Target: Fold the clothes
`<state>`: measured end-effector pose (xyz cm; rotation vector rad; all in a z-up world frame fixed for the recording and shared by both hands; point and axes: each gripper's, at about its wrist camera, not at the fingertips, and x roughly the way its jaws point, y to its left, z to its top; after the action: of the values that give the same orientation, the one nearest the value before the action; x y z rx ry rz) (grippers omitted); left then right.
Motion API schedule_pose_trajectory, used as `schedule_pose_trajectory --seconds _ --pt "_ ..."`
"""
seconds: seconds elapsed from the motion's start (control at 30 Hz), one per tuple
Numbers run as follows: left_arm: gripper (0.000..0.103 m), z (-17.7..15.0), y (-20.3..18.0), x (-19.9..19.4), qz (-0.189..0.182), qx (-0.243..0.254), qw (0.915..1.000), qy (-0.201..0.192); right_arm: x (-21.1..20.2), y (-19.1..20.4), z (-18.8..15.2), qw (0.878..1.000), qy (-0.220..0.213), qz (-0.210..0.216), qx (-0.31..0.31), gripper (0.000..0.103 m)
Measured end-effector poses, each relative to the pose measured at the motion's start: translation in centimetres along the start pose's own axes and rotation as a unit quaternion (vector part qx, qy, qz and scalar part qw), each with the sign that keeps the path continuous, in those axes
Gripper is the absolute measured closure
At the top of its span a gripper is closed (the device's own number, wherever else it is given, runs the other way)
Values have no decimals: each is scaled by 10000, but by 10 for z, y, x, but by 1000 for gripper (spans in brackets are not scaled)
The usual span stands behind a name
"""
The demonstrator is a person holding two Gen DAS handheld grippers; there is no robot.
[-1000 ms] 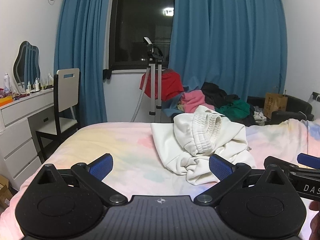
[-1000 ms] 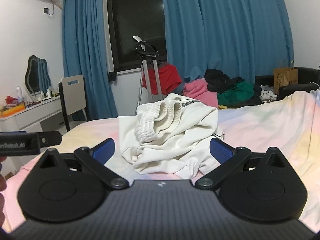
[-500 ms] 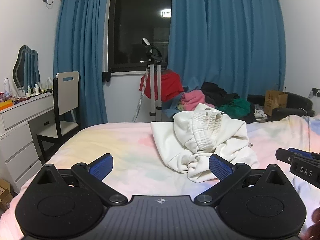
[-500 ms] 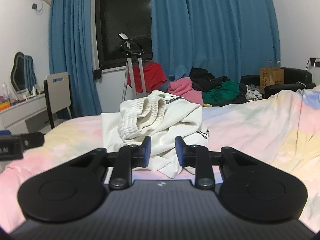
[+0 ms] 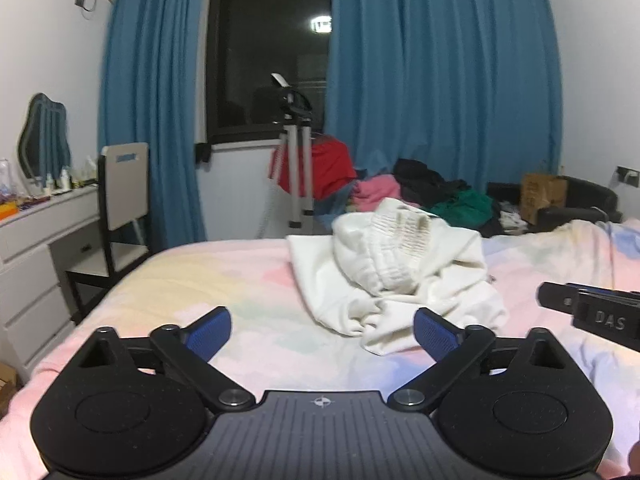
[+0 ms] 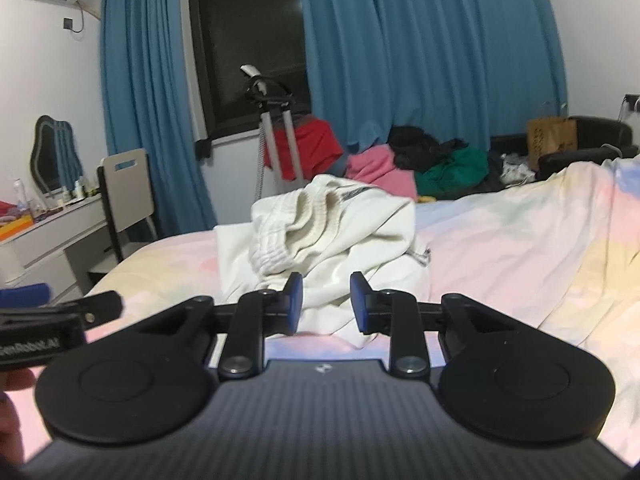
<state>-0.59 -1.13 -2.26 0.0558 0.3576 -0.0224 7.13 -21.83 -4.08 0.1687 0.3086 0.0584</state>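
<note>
We held the left hand-held gripper (image 5: 322, 330) spread wide above the bed (image 5: 224, 280); the right hand-held gripper (image 6: 326, 306) was narrowed but gapped, pinching nothing. Beyond them the crumpled white garment (image 5: 396, 268) lay heaped mid-bed; blue curtains (image 5: 440, 80) hung behind.

Soft, matt cream cloth garment (image 5: 404, 268)

A crumpled garment (image 5: 404, 268) lies mid-bed (image 5: 224, 280), a chair (image 5: 122, 192) off the bed's left edge, a clothes pile (image 5: 432, 196) behind its far edge.

Crumpled white garment (image 5: 400, 272) on bed (image 5: 240, 280)
</note>
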Motion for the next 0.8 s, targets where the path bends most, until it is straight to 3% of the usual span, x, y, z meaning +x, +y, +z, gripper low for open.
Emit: schedule_pose_trajectory --seconds 0.2,0.33,0.6,0.8 --pt "25 -7 -5 13 -157 45 9998 126 -6 2 3 10000 18 -56 44 74" --pt "34 -5 -21 44 -259 219 9990 291 -12 -3 7 9996 11 -220 152 73" --pt "35 39 -70 146 -189 653 9976 93 -3 -34 0 9969 263 -398 618 73" --pt "35 74 -110 248 89 1075 9942 -36 28 -54 -18 9938 534 -383 901 73"
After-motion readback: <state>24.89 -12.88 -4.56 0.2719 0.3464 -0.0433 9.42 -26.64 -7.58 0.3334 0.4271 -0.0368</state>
